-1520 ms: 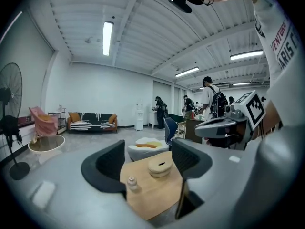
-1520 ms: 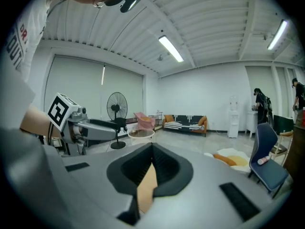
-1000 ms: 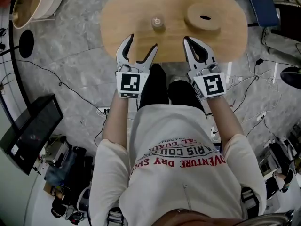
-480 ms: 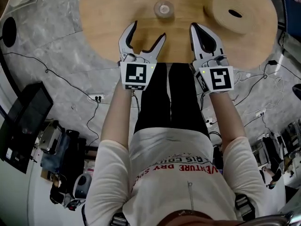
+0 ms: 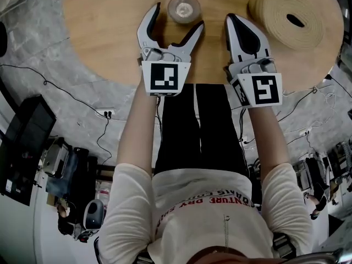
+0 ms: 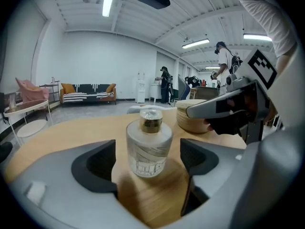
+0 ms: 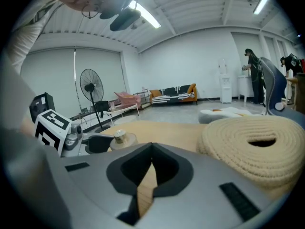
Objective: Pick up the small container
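Observation:
The small container is a clear glass bottle with a gold cap, standing upright on the oval wooden table. My left gripper reaches around it from the near side, jaws opening. In the left gripper view the bottle stands between the two dark pads, and neither pad touches it. My right gripper hovers over the table to the right of the bottle, jaws together and nothing in them. From the right gripper view the container shows to the left, beside the left gripper.
A thick coil of pale rope with a centre hole lies on the table at the far right, close to the right gripper; it looms large as the coil in the right gripper view. Cables and equipment cover the floor around the person's legs.
Both grippers have moved forward over the table toward the bottle. The left jaws have spread wider and now flank it. The right jaws stayed together.

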